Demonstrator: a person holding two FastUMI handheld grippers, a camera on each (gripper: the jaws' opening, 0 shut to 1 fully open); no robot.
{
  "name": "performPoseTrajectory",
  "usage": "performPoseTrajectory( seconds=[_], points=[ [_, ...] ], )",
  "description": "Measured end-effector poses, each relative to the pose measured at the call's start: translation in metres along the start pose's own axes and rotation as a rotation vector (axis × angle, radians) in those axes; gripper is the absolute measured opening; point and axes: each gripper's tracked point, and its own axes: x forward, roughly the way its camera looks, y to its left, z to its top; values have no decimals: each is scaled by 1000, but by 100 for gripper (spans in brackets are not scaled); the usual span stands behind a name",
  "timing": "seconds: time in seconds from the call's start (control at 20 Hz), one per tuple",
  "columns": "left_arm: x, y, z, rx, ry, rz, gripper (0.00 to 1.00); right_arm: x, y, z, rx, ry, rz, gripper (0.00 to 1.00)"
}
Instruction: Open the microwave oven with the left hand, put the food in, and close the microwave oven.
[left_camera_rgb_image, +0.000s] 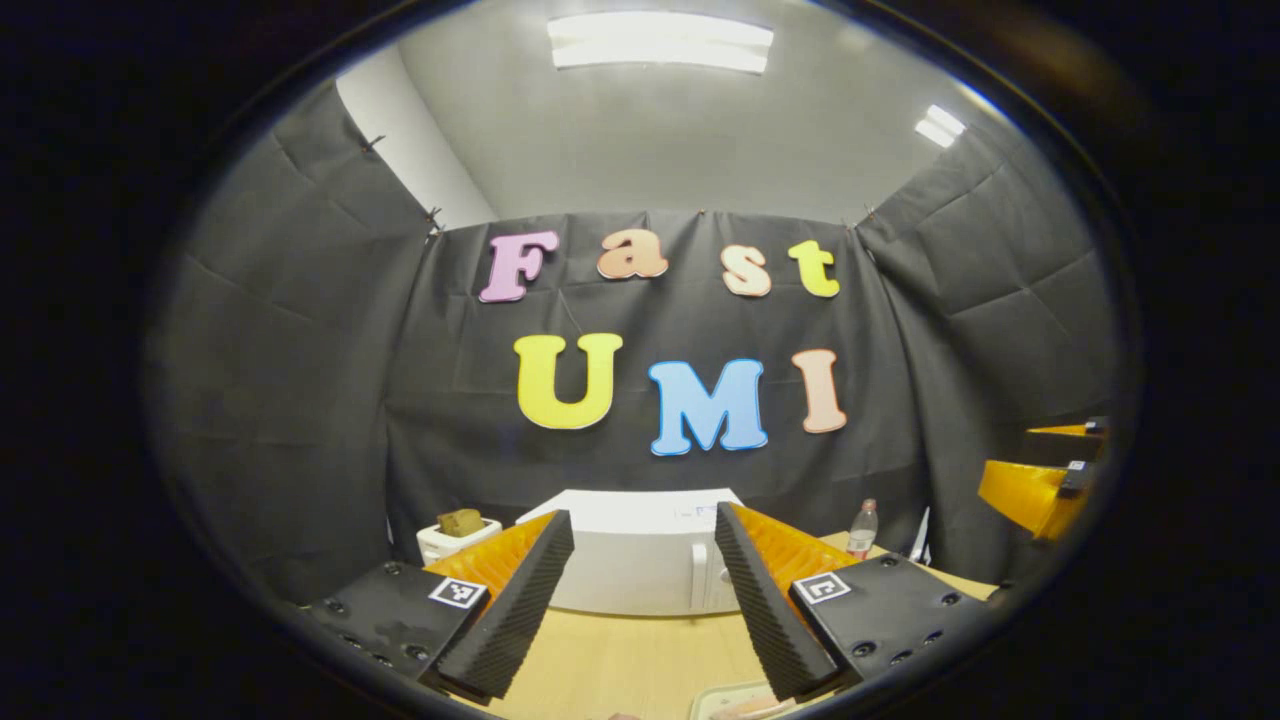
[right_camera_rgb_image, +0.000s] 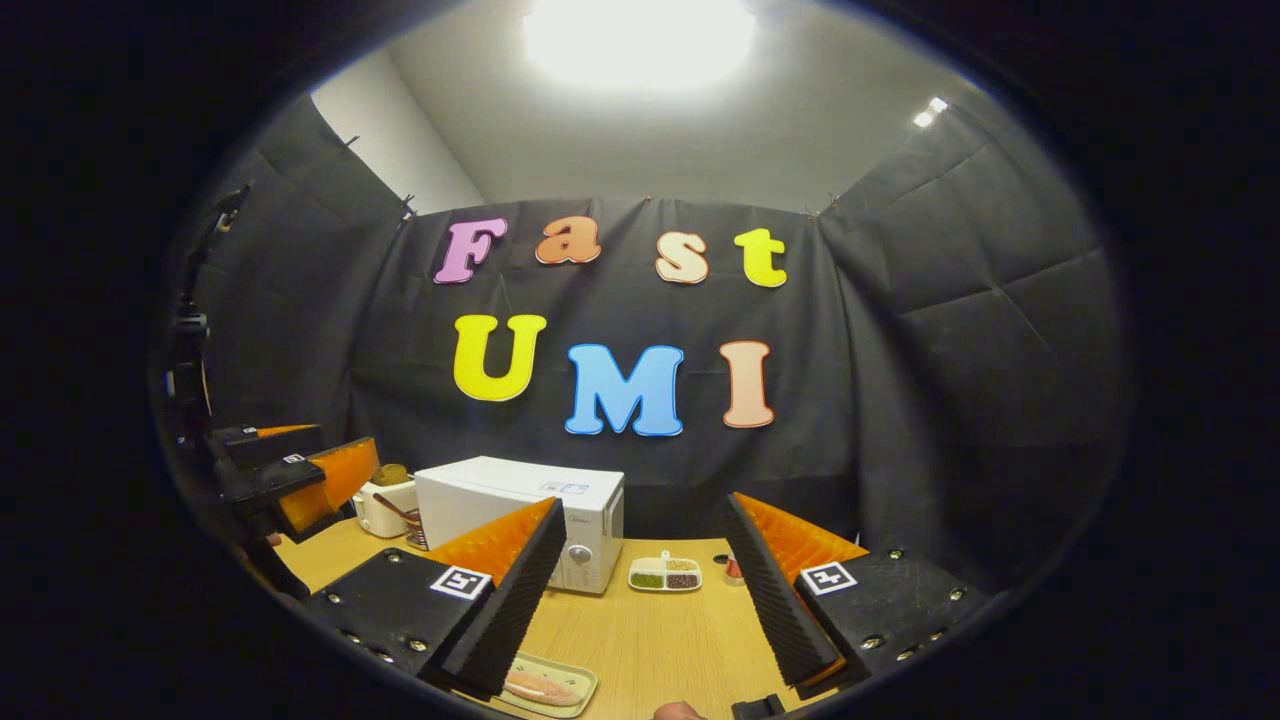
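Note:
The white microwave (left_camera_rgb_image: 640, 565) stands on the wooden table with its door closed and its handle (left_camera_rgb_image: 699, 577) on the right side. My left gripper (left_camera_rgb_image: 641, 512) is open and empty, held above the table and pointing at the microwave's front. In the right gripper view the microwave (right_camera_rgb_image: 510, 500) sits to the left. The food, a pinkish bun (right_camera_rgb_image: 535, 686), lies on a pale tray (right_camera_rgb_image: 580, 690) on the near table, below my right gripper (right_camera_rgb_image: 645, 502), which is open and empty. The left gripper (right_camera_rgb_image: 300, 455) hangs at the far left.
A white container (left_camera_rgb_image: 455, 540) holding something brown stands left of the microwave. A small bottle (left_camera_rgb_image: 862, 528) is on its right. A divided dish of beans (right_camera_rgb_image: 665, 573) sits right of the microwave. The right gripper (left_camera_rgb_image: 1050, 462) shows at the far right.

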Motion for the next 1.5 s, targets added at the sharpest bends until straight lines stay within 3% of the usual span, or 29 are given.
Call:
performPoseTrajectory(
  seconds=[0.4,0.7,1.5],
  points=[
    [46,-23,-4,32,-22,-15,95,4,-25,-5,1,-4,-10,96],
    [109,-39,-29,16,-17,-81,95,29,-30,-8,-1,3,-85,96],
    [228,-75,-159,15,117,-204,96,69,-32,-19,-80,52,-266,97]
  ],
)
